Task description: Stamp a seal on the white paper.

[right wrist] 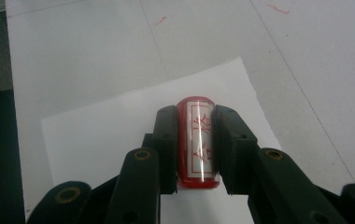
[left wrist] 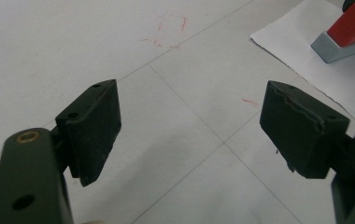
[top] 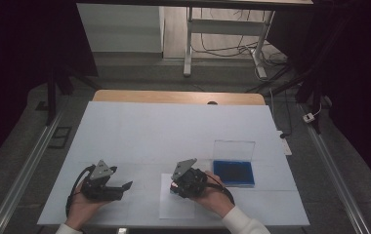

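Two black pads (right wrist: 166,144) of the right gripper (right wrist: 194,140) are clamped on a red stamp (right wrist: 195,140), one on each long side; no gap either side. Stamp sits square between the pads, white label with red characters facing the camera, its far end poking slightly past the fingertips. Directly under the pads: the white paper sheet (right wrist: 119,126), on the table (right wrist: 73,51). From above, right gripper (top: 179,184) is over that sheet (top: 166,207); blue ink-pad box (top: 233,171) just beyond the hand.

Left gripper (left wrist: 189,121): jaws wide apart, nothing between them, bare table below. Stamp (left wrist: 353,23) well past its right fingertip, on the sheet (left wrist: 297,42).
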Tool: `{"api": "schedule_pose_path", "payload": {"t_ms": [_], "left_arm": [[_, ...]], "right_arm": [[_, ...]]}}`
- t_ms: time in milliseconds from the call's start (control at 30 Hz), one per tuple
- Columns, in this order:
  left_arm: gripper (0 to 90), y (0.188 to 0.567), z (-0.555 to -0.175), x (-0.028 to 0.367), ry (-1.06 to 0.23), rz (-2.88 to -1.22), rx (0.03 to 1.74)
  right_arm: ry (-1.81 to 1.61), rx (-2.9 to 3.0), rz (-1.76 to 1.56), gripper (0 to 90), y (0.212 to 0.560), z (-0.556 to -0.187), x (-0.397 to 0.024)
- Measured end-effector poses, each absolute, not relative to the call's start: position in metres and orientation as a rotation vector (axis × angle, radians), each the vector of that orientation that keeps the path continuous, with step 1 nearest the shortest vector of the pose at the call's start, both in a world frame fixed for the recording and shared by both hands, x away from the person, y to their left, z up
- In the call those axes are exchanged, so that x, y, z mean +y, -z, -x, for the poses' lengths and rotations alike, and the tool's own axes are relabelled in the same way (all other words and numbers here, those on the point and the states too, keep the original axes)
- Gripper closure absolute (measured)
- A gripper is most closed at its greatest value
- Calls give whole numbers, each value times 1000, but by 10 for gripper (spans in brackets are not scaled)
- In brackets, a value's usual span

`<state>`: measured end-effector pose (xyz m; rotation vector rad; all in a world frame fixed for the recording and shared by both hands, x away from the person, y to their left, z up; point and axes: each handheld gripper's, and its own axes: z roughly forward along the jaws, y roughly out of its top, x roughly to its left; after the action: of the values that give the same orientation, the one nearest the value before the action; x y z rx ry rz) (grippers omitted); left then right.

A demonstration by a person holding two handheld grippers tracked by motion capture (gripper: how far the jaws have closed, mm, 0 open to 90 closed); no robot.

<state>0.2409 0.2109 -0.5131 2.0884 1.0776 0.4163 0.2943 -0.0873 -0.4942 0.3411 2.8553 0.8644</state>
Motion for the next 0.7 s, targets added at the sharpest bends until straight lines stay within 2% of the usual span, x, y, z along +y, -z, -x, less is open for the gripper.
{"api": "schedule_pose_path", "payload": {"t_ms": [700], "left_arm": [[210,515,-242,210,-419,-2095,1083]], "right_arm": [[-880,2849,-341,710,496,-294,-88]]}}
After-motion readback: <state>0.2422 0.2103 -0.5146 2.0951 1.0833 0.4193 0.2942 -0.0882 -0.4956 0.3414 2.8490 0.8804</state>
